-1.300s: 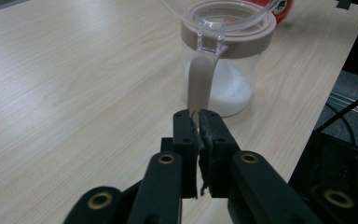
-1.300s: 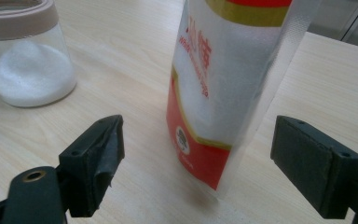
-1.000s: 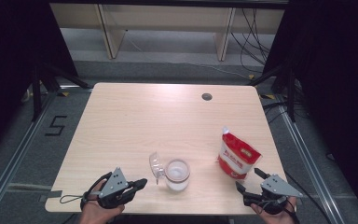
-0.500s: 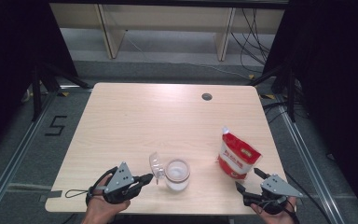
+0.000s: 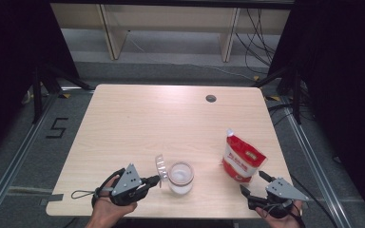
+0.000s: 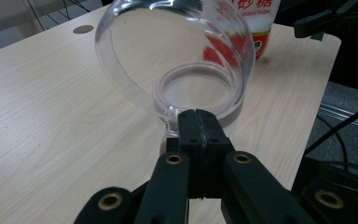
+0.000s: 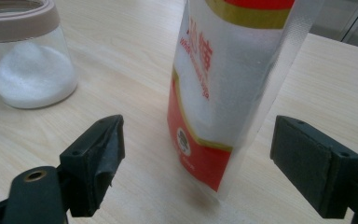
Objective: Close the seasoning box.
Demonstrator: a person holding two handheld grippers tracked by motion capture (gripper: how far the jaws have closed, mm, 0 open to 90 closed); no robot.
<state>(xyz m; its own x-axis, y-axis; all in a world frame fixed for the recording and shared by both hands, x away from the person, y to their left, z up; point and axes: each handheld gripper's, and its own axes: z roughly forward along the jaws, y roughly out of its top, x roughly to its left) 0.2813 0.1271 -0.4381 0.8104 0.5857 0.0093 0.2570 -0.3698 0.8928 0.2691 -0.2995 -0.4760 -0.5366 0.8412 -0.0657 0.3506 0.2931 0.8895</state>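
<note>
The left hand-held gripper [image 5: 155, 180], clamped on the jar's open lid [image 6: 168, 56], could topple the jar [image 5: 180, 178]; the right hand-held gripper [image 5: 253, 183] gapes.

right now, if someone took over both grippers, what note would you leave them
Left gripper: shut on the tab of the jar's clear lid, which is flipped open and upright.
Right gripper: open, jaws either side of the sugar bag, not touching it.
Jar: near the table's front edge, open, some white sugar at the bottom.
Sugar bag: standing upright to the right of the jar.
Done: jar opened.
Left, most likely: grip the bag, pour into the jar, close the lid.
</note>
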